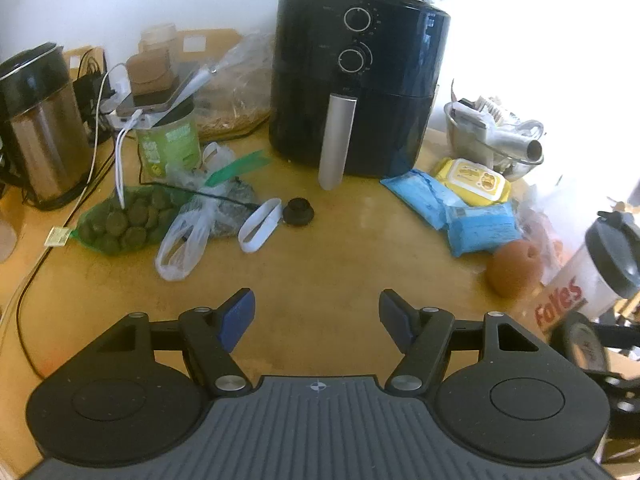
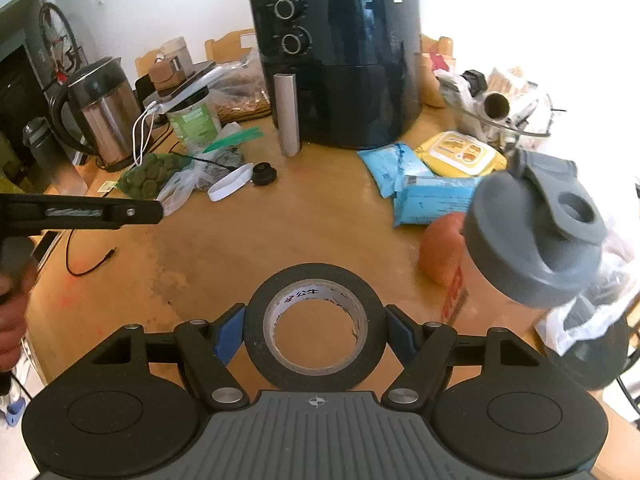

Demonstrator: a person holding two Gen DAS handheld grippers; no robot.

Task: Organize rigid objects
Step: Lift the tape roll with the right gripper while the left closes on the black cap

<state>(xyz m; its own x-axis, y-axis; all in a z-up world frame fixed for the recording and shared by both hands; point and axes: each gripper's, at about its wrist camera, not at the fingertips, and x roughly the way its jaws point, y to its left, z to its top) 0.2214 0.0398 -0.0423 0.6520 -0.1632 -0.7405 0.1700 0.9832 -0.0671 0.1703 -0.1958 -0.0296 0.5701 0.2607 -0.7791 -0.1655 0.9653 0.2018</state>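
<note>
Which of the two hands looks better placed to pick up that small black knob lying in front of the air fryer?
Left. The left gripper is open and empty, facing the black knob across bare table; the right gripper is already clamped on a black tape roll.

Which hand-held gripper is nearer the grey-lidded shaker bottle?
Right. The right hand-held gripper, holding tape, sits just left of the bottle; the left hand-held gripper is farther left.

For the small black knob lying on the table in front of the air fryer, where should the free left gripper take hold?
Grip the black knob by its narrower raised top, coming down from above with the left gripper, whose jaws stand open and empty. It sits flat on its wide base, so the sides of the top are exposed. The white band lies close on one side, so avoid that side.
</note>
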